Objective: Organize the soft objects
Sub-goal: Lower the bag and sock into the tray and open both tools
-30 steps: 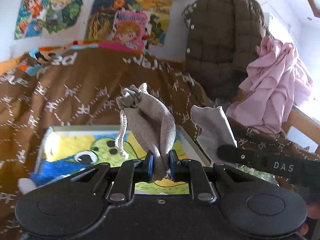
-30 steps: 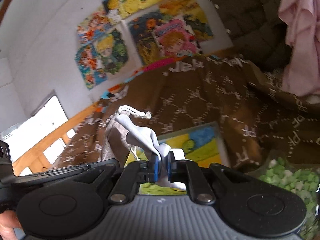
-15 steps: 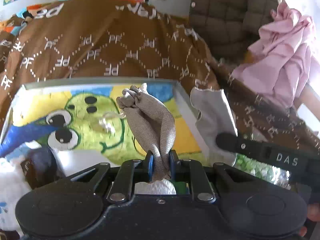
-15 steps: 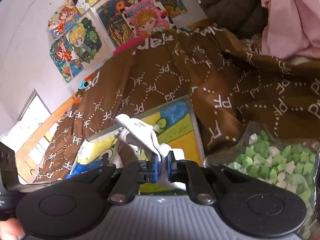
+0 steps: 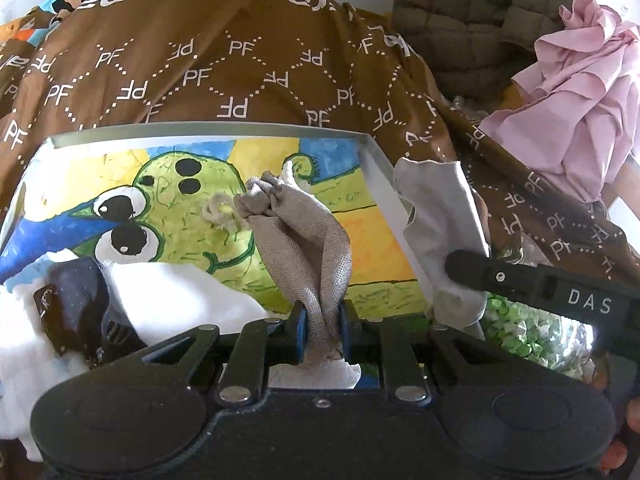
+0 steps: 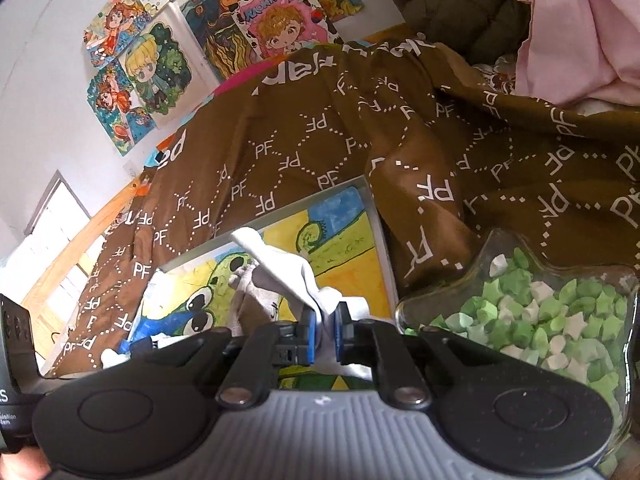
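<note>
We held a pair of tongs in each hand over a shallow grey-rimmed tray [image 5: 208, 130] painted inside with a green cartoon frog on yellow and blue. The left gripper [image 5: 322, 330] had its blue pads nearly together, pinched on the lower end of a taupe woven drawstring pouch [image 5: 304, 236]; the pouch rose from the jaws and leaned out over the frog, its gathered mouth and pale cord at the far end. The right gripper [image 6: 325, 334] was squeezed almost fully closed on a fold of light grey cloth [image 6: 280, 262], which stood up from the pads above the tray's right half. In the left view that same cloth hung at the tray's right wall, beside the taupe pouch but apart from it.

At the tray's near left corner lay crumpled white fabric [image 5: 172, 300] with a dark navy cloth item [image 5: 76, 304] on it. The tray sat on a brown bedspread printed with white PF letters [image 5: 240, 64]. Just right of the tray stood a clear glass jar of green and white folded paper stars [image 6: 540, 320]. Farther back were a pink garment [image 5: 576, 96] and a dark quilted jacket [image 5: 460, 4], and cartoon posters [image 6: 160, 56] covered the wall
</note>
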`<state>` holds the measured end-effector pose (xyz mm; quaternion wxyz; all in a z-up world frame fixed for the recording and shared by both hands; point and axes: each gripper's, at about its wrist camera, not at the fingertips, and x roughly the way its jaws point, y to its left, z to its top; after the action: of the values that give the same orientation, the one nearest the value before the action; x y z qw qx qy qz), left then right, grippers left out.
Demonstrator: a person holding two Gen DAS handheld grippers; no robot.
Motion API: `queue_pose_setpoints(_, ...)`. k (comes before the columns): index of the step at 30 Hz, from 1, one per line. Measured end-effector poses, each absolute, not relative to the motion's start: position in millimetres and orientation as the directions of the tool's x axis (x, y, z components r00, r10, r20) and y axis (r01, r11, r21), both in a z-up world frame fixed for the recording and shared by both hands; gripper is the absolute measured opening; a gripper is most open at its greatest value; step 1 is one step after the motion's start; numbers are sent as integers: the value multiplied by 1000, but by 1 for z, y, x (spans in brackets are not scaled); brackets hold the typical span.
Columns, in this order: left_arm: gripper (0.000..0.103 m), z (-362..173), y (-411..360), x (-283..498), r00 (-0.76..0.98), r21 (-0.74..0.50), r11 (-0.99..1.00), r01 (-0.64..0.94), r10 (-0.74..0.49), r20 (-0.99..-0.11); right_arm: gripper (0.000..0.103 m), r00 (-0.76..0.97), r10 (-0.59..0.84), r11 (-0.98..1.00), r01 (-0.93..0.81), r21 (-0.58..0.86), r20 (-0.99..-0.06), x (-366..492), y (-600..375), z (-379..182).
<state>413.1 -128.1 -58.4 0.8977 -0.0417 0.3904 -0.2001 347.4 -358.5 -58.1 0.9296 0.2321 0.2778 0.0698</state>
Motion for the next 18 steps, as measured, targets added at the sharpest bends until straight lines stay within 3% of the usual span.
queue_pose_setpoints(18, 20, -59, -130, 414, 611, -217, 918, 332, -384, -692, 14, 833, 255, 889, -1, 459, -491, 348, -357, -57)
